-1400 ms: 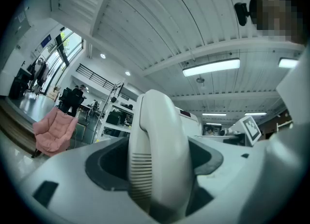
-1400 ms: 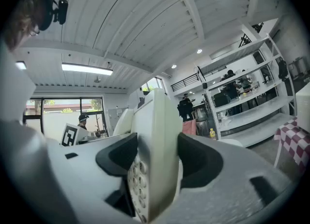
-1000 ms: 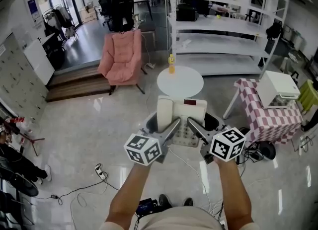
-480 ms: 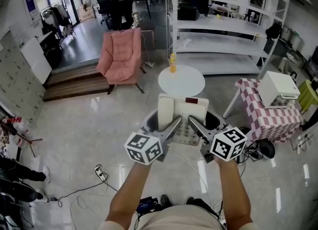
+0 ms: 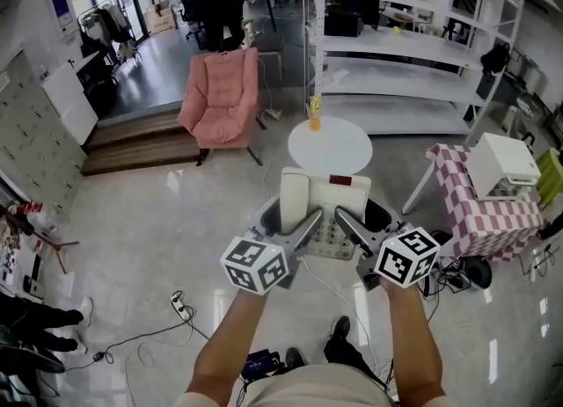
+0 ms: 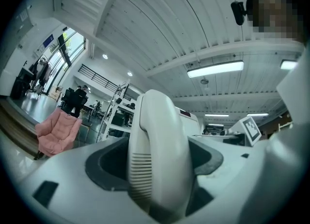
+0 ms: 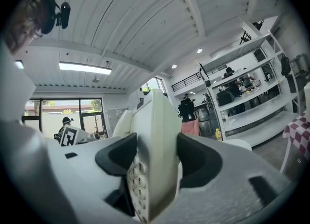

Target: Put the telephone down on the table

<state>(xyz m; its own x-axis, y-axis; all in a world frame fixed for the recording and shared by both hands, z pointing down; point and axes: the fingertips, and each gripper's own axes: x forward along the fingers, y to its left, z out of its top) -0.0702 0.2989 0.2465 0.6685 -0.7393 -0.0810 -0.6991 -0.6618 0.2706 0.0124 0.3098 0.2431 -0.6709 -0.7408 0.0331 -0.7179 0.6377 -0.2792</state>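
Note:
A cream desk telephone (image 5: pixel 324 207) with its handset on the left side is held up in the air between both grippers. My left gripper (image 5: pixel 307 221) is shut on the handset side (image 6: pixel 157 155), and my right gripper (image 5: pixel 344 221) is shut on the keypad side (image 7: pixel 154 156). In the head view a round white table (image 5: pixel 330 146) stands on the floor just beyond the telephone. A yellow bottle (image 5: pixel 315 113) stands at the table's far edge. The telephone hangs nearer to me than the table and is apart from it.
A pink armchair (image 5: pixel 224 102) stands left of the table, white shelving (image 5: pixel 396 45) behind it. At the right is a checkered-cloth table (image 5: pixel 488 212) bearing a white box (image 5: pixel 504 163). Cables and a power strip (image 5: pixel 176 304) lie on the floor at the lower left.
The room has shifted slightly in the head view as the person steps forward, and a shoe now shows below. Both grippers keep the same hold on the telephone.

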